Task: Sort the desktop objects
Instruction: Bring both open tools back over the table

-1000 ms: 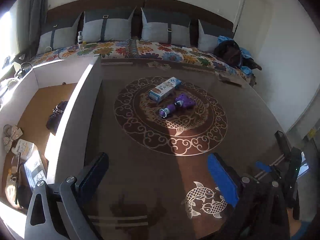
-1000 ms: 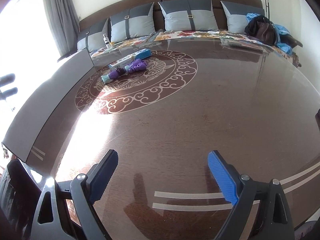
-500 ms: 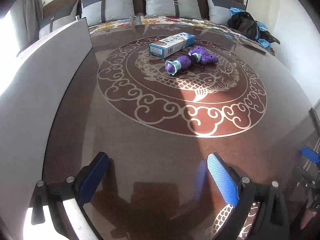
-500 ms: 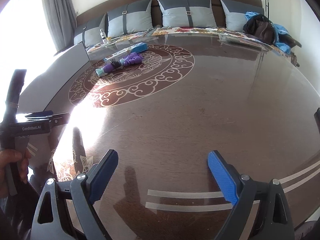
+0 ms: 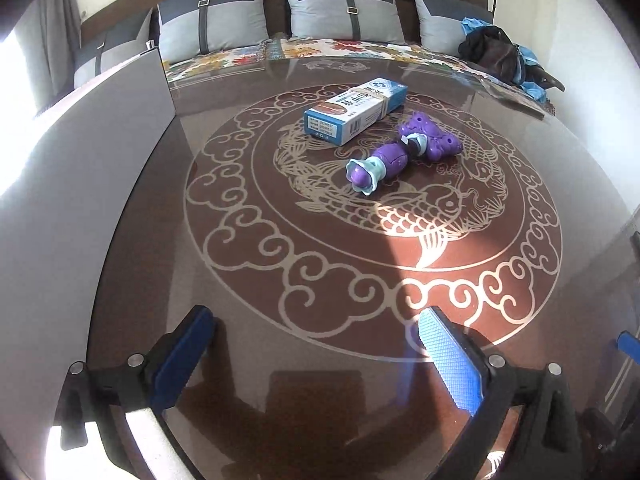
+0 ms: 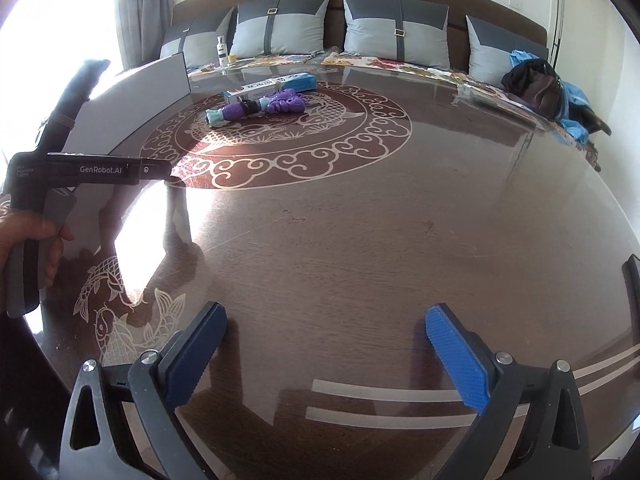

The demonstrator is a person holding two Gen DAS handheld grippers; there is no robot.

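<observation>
A blue-and-white carton (image 5: 356, 114) lies on the round patterned table (image 5: 280, 340), and a purple toy (image 5: 400, 156) with a pale blue collar lies just in front of it. My left gripper (image 5: 316, 332) hovers low over the table, well short of both, open with nothing between its blue pads. In the right wrist view the carton (image 6: 272, 86) and toy (image 6: 264, 108) sit far off at the upper left. My right gripper (image 6: 326, 320) is over bare table near the front edge; its jaws are opening and hold nothing. A hand (image 6: 24, 236) holds the left tool's black body (image 6: 92, 169).
The tall white wall of a box (image 5: 80, 200) runs along the table's left side. Behind the table is a sofa with grey cushions (image 5: 340, 12), a floral cover and a dark bag (image 5: 496, 52). A small bottle (image 6: 221, 46) stands on the sofa.
My left gripper came down and forward towards the carton and toy; the white box's inside is out of view. The left tool and hand entered the right wrist view.
</observation>
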